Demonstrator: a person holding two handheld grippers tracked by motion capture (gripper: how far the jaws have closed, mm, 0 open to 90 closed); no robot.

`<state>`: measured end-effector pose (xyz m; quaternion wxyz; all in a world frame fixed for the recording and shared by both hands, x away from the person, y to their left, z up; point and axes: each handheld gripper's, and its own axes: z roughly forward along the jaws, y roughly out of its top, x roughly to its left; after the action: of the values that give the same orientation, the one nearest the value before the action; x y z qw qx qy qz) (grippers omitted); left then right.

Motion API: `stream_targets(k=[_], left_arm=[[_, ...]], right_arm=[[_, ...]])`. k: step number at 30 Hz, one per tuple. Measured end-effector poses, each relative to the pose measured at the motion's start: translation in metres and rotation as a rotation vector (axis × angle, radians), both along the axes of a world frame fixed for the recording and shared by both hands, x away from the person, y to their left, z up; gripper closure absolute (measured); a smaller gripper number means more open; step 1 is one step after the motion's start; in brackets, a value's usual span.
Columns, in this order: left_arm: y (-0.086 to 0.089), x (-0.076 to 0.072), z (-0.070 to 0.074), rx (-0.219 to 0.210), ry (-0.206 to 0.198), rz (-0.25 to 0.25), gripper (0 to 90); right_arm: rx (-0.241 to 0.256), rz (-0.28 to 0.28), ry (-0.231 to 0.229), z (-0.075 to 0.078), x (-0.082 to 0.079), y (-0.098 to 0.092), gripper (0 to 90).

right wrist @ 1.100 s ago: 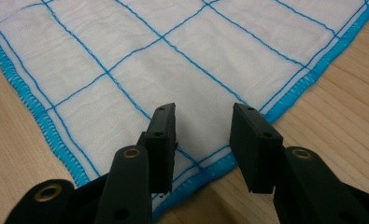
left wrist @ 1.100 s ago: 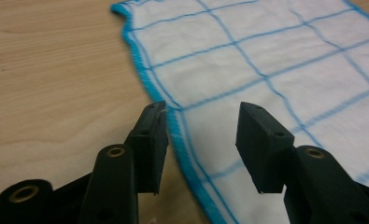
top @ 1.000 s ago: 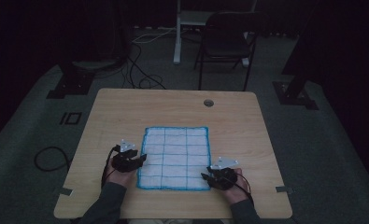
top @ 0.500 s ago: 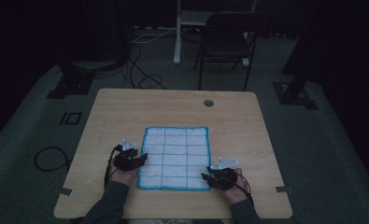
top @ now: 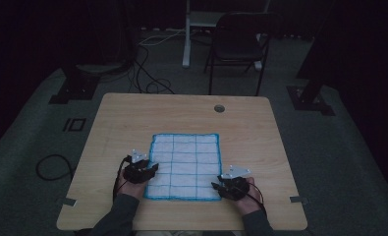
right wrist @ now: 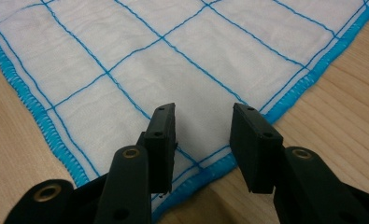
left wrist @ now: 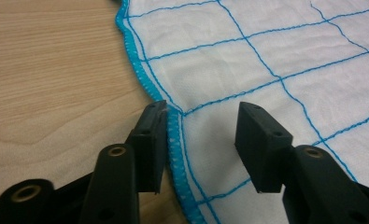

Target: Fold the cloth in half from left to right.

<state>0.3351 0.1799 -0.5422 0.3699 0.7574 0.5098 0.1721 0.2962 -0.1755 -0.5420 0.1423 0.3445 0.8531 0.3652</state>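
Cloth flat on table. Left gripper agape astride its left hem; right gripper agape over its near right corner.

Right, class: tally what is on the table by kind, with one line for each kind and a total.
Cloth, white with blue grid lines: 1, the cloth
Hand-held tools: 2, the left tool and the right tool, both open at the cloth's edge
Total: 3
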Motion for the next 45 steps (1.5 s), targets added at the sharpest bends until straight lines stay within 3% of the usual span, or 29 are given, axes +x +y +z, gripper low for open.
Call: stream_targets(k=[5, 15, 22, 34, 39, 45], left_arm=[[0.0, -0.001, 0.0, -0.002, 0.003, 0.012, 60.4], [0.001, 0.001, 0.0, -0.015, 0.025, 0.01, 84.6], [0.003, 0.001, 0.001, -0.015, 0.029, 0.001, 87.0], [0.013, 0.002, 0.002, -0.023, 0.041, 0.011, 87.2], [0.013, 0.003, 0.002, -0.032, 0.042, 0.012, 87.3], [0.014, 0.002, 0.009, -0.05, 0.027, 0.011, 87.3]], right_arm=[[0.0, -0.002, -0.001, 0.0, 0.0, 0.0, 60.6], [0.0, -0.004, 0.002, 0.0, 0.0, 0.0, 60.2], [0.023, 0.001, 0.025, 0.001, 0.001, -0.001, 57.6], [0.04, -0.03, -0.007, 0.006, 0.0, -0.008, 56.8], [0.007, -0.06, -0.02, 0.007, 0.003, -0.012, 56.7], [0.006, -0.082, -0.024, 0.007, 0.006, -0.017, 56.5]])
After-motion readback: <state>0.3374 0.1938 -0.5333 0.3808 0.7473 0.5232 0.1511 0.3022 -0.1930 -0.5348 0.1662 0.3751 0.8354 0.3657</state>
